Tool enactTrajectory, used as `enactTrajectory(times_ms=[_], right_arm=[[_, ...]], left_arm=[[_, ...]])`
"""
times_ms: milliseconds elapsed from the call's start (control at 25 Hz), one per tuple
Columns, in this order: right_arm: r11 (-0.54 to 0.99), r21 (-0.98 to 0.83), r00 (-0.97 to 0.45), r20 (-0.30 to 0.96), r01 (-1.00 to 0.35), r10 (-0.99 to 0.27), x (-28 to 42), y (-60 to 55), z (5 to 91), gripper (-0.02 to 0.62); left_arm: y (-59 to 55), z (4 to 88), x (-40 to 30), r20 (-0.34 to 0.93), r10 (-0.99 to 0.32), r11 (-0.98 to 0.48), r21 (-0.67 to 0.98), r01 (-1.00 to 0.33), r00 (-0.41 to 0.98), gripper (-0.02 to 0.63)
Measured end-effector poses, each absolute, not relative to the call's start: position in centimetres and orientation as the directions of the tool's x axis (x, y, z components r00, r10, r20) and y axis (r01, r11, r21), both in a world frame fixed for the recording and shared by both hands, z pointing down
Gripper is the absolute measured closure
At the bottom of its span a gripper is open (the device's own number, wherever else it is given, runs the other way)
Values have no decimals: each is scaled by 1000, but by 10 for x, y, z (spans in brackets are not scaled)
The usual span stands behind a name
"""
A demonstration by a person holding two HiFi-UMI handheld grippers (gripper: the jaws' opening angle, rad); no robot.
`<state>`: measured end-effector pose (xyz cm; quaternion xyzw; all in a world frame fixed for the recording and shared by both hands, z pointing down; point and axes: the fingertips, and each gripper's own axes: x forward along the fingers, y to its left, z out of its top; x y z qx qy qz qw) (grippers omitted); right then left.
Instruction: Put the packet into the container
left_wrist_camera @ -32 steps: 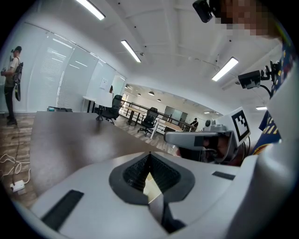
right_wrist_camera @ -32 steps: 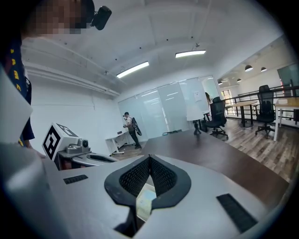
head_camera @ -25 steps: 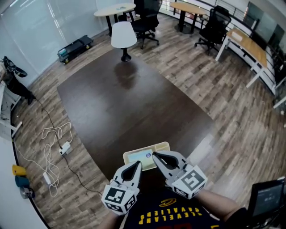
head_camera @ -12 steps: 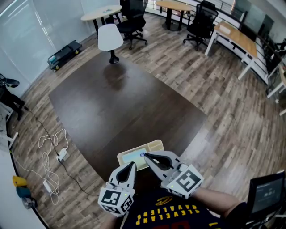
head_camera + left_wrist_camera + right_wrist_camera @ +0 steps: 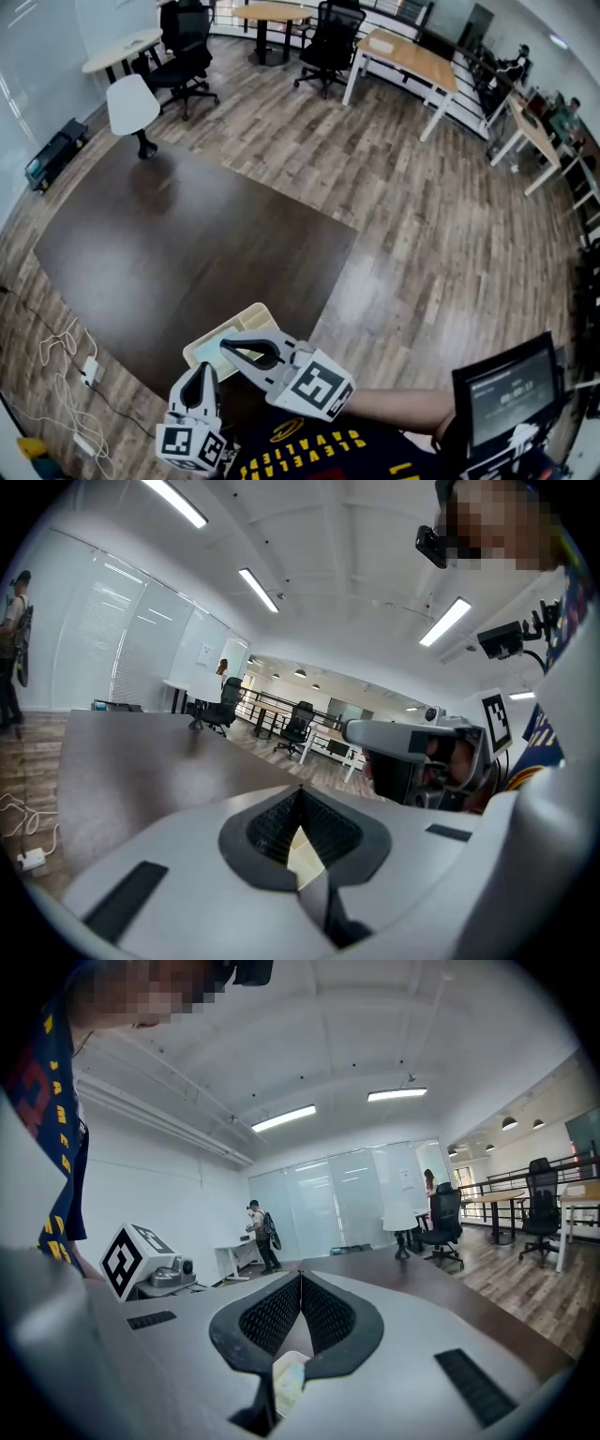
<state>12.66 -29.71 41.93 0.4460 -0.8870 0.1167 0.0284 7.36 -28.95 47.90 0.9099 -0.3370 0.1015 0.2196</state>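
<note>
Closest to the body, the left claw [image 5: 202,368] has its jaws pressed together with nothing between them. It points up the picture toward the near corner of the container [image 5: 262,314] and sits just short of it. The right claw [image 5: 225,343] is likewise closed and empty. It reaches in from the right, angled leftward, so in the head view its tips lie over the container's near side. That makes the right hand the nearer one; whether it touches the rim I cannot tell.

The container is a shallow cream tray at the near edge of the dark counter [image 5: 187,234]. Its long axis runs from lower left to upper right in the head view, and the right claw comes in across that axis. A pale packet [image 5: 228,330] appears to lie flat inside it already — it is small in the picture, so this is a judgement. If so, the placing looks finished, and the coming move is probably to draw both claws back toward the body without hooking the rim.

Farther off, a white chair [image 5: 131,103] stands at the counter's far end, with wood floor [image 5: 422,234] beyond.
</note>
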Motion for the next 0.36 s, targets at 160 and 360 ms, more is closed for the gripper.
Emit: enactTrajectory(times_ms=[160, 360], right_arm=[[572, -186, -598, 134, -799, -791, 125, -288, 407, 584], [473, -185, -500, 145, -862, -854, 155, -275, 377, 584]], left_arm=[[-281, 465, 76, 342, -558, -680, 333, -653, 756, 606], [-271, 446, 111, 303, -463, -749, 370, -550, 833, 606]])
